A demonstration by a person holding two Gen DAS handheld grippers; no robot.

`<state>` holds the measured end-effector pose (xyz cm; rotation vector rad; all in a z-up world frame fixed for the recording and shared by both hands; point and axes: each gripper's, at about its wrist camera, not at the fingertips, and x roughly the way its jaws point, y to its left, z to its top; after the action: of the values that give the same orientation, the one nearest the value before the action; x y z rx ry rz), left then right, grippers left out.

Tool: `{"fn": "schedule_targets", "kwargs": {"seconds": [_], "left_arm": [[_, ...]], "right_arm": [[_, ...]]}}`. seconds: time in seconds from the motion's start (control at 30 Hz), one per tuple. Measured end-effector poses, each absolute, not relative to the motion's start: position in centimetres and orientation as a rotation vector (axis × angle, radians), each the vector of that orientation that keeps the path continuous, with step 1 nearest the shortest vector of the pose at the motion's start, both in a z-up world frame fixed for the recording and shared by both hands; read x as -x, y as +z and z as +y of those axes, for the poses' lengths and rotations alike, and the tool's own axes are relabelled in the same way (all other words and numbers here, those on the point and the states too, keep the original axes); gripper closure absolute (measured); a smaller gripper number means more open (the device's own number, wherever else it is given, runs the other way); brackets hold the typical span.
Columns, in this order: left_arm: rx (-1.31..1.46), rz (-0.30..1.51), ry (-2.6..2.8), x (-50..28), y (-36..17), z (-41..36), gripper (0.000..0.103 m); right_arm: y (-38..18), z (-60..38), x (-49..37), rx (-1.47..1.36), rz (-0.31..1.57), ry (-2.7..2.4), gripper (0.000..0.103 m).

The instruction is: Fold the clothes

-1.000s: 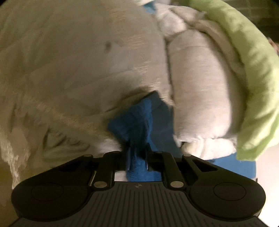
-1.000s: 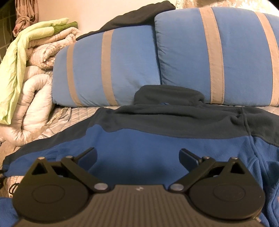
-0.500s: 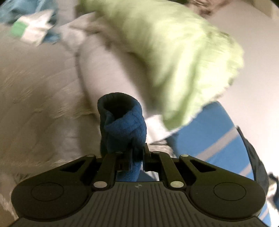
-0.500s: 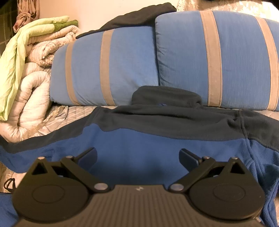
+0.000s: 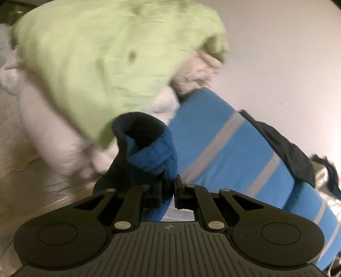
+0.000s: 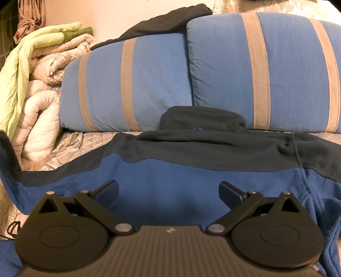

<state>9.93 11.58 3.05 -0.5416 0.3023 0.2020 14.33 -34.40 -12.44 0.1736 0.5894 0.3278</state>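
Behind, at twelve o'clock: two blue striped pillows (image 6: 213,74). Left gripper (image 5: 169,187) clenched on blue fleece jacket (image 6: 170,181) cuff (image 5: 149,147), now lifted off bed, swung toward pillows. Right gripper (image 6: 168,191) released, hovering over jacket. Sleeve fold beginning.

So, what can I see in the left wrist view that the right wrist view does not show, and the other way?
Only the left wrist view shows the left gripper shut on the blue fleece cuff, which is lifted off the bed.

Only the right wrist view shows the right gripper, its jaws wide open and holding nothing, over the jacket body spread flat, with the dark collar against the pillows.

Both show a blue striped pillow, the green blanket and the dark garment on the pillow.
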Motion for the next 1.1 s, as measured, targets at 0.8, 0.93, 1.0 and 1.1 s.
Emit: {"fn": "schedule_targets", "kwargs": {"seconds": [0.8,0.93,1.0,1.1], "left_arm": [[0.363,0.315,-0.006,-16.7,8.2,0.2,0.095],[0.338,0.329,-0.021,-17.1,8.1,-1.3,0.095],[0.327,0.338,-0.030,-17.4,8.1,-2.0,0.095],[0.310,0.356,-0.042,-17.8,8.2,-3.2,0.095]], "right_arm": [[-12.2,-33.5,-13.5,-0.067,0.499,0.313,0.000],[-12.0,-33.6,-13.5,-0.072,0.495,0.313,0.000],[-12.1,-33.5,-13.5,-0.062,0.496,0.308,0.000],[-12.2,-33.2,-13.5,-0.026,0.495,0.296,0.000]]}}
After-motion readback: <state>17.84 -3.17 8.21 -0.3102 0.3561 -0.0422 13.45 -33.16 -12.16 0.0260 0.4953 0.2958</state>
